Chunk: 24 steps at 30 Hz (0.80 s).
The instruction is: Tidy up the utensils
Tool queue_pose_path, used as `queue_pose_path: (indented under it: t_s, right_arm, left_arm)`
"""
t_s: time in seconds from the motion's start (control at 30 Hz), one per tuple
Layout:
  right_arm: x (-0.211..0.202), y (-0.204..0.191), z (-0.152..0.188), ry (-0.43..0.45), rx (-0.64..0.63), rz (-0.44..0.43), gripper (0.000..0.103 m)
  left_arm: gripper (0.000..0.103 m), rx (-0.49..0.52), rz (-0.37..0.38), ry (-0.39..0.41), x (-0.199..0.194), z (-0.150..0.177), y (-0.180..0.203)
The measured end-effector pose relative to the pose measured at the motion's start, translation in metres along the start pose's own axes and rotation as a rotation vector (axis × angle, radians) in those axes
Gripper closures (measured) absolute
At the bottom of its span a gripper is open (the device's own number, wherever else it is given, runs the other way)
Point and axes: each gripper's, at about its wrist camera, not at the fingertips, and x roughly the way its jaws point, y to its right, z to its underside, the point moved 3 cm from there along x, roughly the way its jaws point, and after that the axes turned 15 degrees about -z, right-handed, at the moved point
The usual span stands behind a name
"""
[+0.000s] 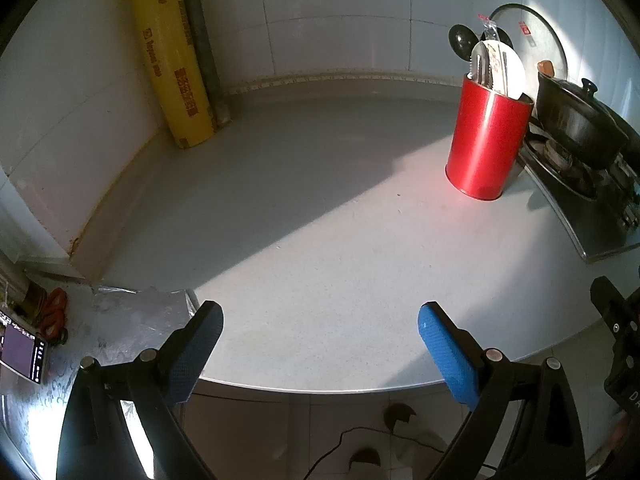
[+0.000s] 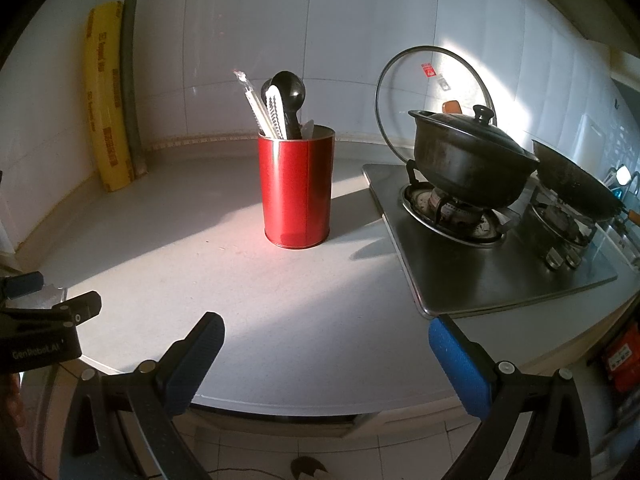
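While upright on the pale counter (image 2: 224, 276), red canister (image 2: 297, 190) packed with utensils (image 2: 280, 114): black ladle, white serrated piece, wrapped sticks (hard to tell exactly what). Just left of the steel stove (image 2: 500, 276), not touching it. Black lidded pot (image 2: 468, 160) on the near burner, glass lid (image 2: 434, 80) propped against the tiled wall behind, dark pan (image 2: 576, 184) further right. Yellow film roll (image 1: 172, 52) leaning in the far left corner. Left gripper (image 1: 320, 334) over the counter's near edge, jaws spread wide, holding nothing. Right gripper (image 2: 326, 344) likewise spread and empty, well short of the canister. Crumpled foil (image 1: 132, 312) and a phone (image 1: 22, 354) at lower left.
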Motion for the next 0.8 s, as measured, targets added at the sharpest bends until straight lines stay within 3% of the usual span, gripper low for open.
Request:
queue_pose_path:
  t_s: [0.8]
  right_arm:
    - [0.0056,-0.0001,-0.001,-0.021,-0.011,0.003,0.0]
  left_arm:
    - [0.005,0.007,0.003,-0.018,0.0043,0.0008,0.0015]
